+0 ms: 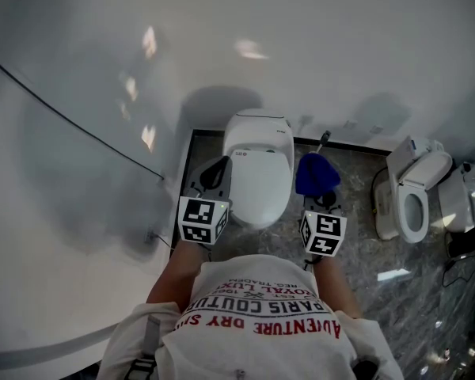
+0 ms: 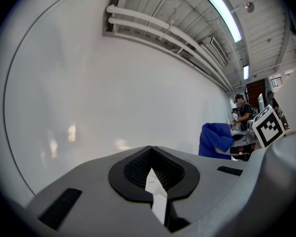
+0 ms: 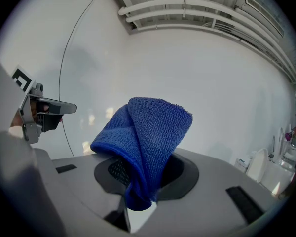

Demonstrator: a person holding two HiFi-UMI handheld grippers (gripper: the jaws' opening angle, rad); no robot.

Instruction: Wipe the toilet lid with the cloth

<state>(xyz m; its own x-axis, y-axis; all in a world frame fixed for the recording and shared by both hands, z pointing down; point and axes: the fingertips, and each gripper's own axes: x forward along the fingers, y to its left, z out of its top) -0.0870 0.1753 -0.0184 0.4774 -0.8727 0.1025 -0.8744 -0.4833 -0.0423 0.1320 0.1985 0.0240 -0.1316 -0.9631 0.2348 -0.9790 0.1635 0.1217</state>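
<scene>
In the head view the white toilet, lid [image 1: 257,169] down, stands against the wall in front of me. My left gripper [image 1: 214,174] hangs at the lid's left side, jaws together with nothing in them. My right gripper [image 1: 318,198] sits right of the toilet, shut on a folded blue cloth [image 1: 316,174] that sticks up from its jaws. Both gripper views tilt up at the white wall, so the lid is out of sight there. The cloth [image 3: 148,132] bulges above the right gripper [image 3: 138,184]. The left gripper [image 2: 153,174] is bare, with the cloth [image 2: 214,139] off to its right.
A second toilet [image 1: 413,200] with its seat up stands at the right on the grey stone floor [image 1: 356,240]. A black cable [image 1: 71,121] runs down the white wall on the left. A dark handle [image 1: 323,141] leans behind the cloth. A person [image 2: 244,113] stands far off.
</scene>
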